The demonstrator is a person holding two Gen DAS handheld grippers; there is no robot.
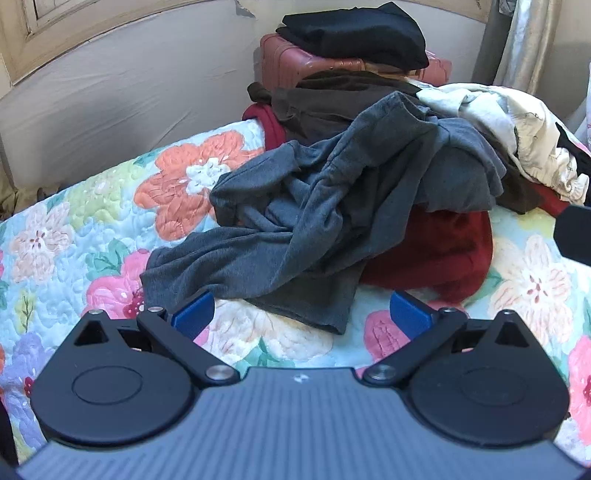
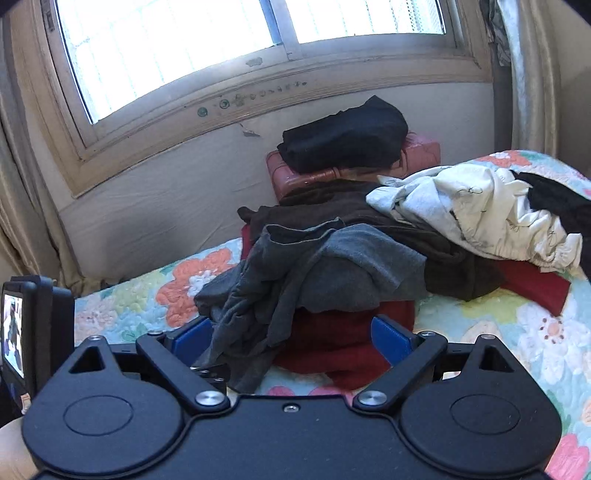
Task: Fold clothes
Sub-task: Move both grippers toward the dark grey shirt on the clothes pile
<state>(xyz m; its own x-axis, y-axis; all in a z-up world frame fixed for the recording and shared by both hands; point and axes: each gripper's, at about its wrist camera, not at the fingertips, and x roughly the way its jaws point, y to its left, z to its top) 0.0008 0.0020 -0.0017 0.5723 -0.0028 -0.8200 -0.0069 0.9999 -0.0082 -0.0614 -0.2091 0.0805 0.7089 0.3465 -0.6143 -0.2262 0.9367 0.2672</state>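
Left gripper (image 1: 302, 315) jaws apart (empty), crumpled grey garment (image 1: 295, 221), floral quilt (image 1: 74, 236)

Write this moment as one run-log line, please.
left gripper open | right gripper open | grey garment crumpled, unheld | floral quilt

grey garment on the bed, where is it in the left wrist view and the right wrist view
Left wrist view: the grey garment is crumpled across the centre, its near edge reaching down between the open fingers.
Right wrist view: the grey garment sits centre-left, draped over a red garment, hanging toward the left finger.
Shared landmark: the folded black clothing on the pink suitcase behind the pile.
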